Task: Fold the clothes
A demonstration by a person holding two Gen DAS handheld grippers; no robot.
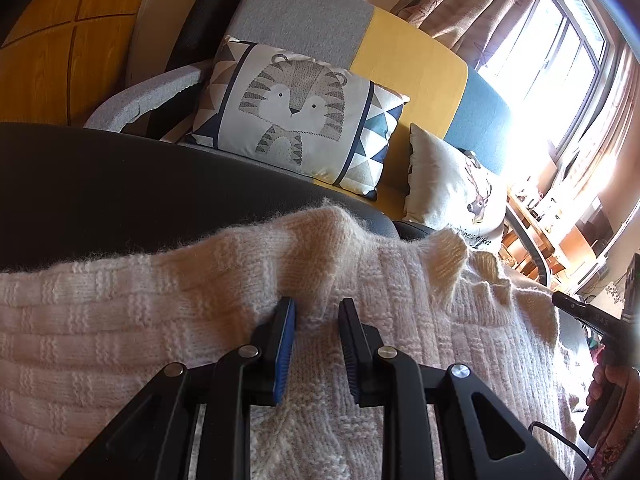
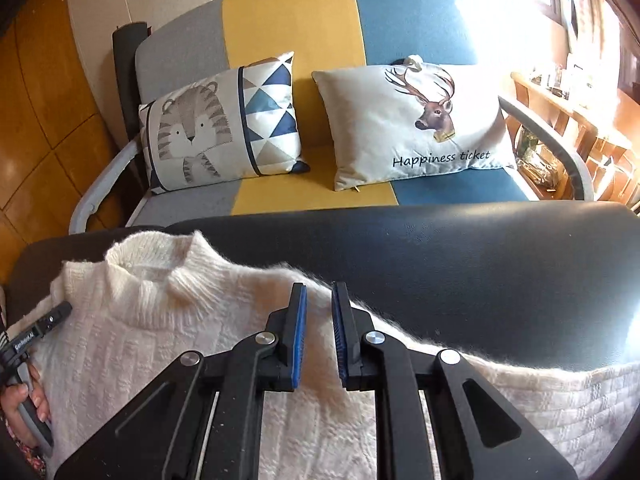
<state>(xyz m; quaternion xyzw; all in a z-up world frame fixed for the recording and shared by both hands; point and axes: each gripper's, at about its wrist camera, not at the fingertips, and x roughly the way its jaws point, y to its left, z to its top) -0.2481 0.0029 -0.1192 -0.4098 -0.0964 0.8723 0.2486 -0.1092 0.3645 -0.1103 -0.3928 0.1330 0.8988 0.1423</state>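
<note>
A cream knitted sweater (image 2: 120, 344) with a ribbed collar (image 2: 180, 280) lies on a black padded surface (image 2: 460, 252). In the left wrist view my left gripper (image 1: 316, 304) is shut on a raised fold of the sweater (image 1: 120, 320), which bunches up ahead of its blue pads. My right gripper (image 2: 319, 290) is shut on the sweater's fuzzy far edge, to the right of the collar. A sleeve trails off to the right. The left gripper's tip (image 2: 60, 312) rests on the sweater at the left edge of the right wrist view. The right gripper's tip (image 1: 568, 302) shows at the right edge of the left wrist view.
Behind the black surface stands a grey, yellow and blue sofa (image 2: 288, 32) with a tiger cushion (image 2: 208, 128) and a deer cushion (image 2: 412, 120). Wooden floor (image 2: 36, 120) lies to the left. A window (image 1: 560, 48) and a cluttered wooden shelf (image 2: 560, 100) are on the right.
</note>
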